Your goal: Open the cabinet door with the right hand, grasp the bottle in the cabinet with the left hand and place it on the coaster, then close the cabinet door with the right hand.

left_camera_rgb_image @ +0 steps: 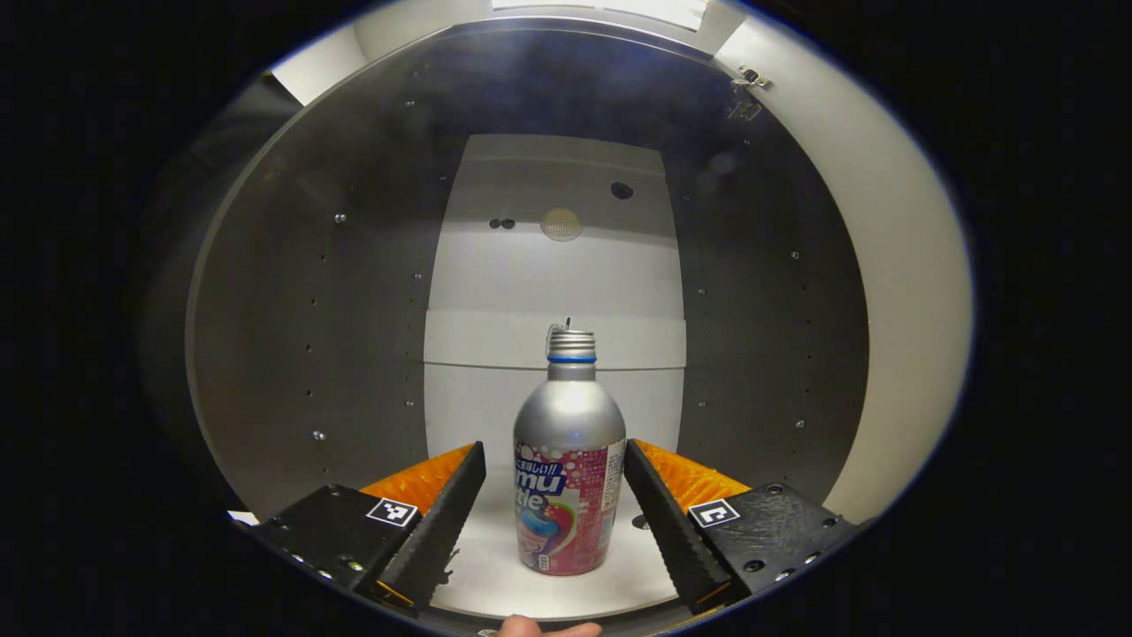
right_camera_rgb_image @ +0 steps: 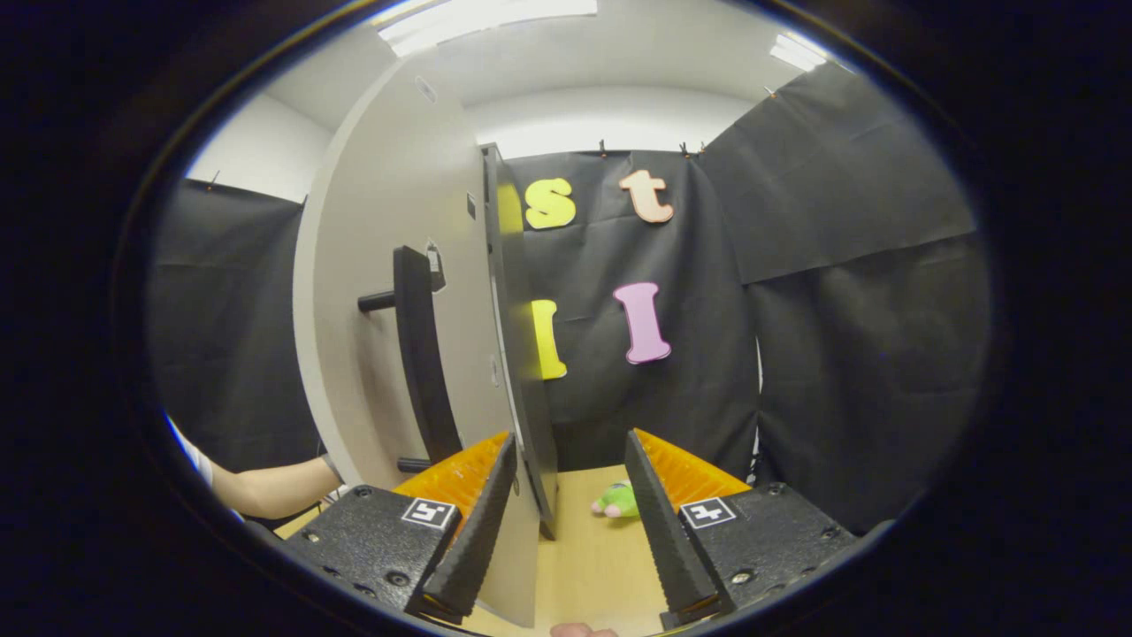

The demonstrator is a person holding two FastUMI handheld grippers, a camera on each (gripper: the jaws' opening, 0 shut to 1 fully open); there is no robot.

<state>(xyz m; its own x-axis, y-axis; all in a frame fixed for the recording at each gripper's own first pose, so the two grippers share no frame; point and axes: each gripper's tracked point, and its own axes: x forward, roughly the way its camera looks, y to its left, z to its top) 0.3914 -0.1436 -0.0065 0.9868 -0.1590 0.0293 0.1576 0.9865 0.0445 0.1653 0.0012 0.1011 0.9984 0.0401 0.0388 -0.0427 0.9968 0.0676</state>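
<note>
In the left gripper view the left claw (left_camera_rgb_image: 555, 495) reaches into the open cabinet (left_camera_rgb_image: 309, 336), whose interior has dark side walls dotted with shelf-pin holes and a pale back panel. The bottle (left_camera_rgb_image: 569, 460), silver-bodied with a screw cap, a blue ring at the neck and a printed pink label around its lower half, stands upright on the cabinet floor (left_camera_rgb_image: 548, 588). It sits squarely between the claw's two fingers (left_camera_rgb_image: 442, 518). The claw is released: the jaws are spread wide, the right finger close against the bottle's side and the left finger standing a little apart from it; whether the right finger actually touches cannot be told. A fingertip of the person's hand shows at the bottom edge of this view. In the right gripper view the right claw (right_camera_rgb_image: 562, 522) is likewise released, jaws apart, and grasps nothing. The cabinet door (right_camera_rgb_image: 398, 292) stands open and is seen nearly edge-on, its lower edge lying between the claw's fingers, nearer the left one. The dark bar handle (right_camera_rgb_image: 420, 354) is mounted vertically on the door's pale face, above and to the left of the claw. A bare forearm (right_camera_rgb_image: 274, 487) shows low at the left. Beyond the door lies the wooden bench (right_camera_rgb_image: 592, 557), on which rests a small green toy (right_camera_rgb_image: 617, 501) just ahead of the claw.
</note>
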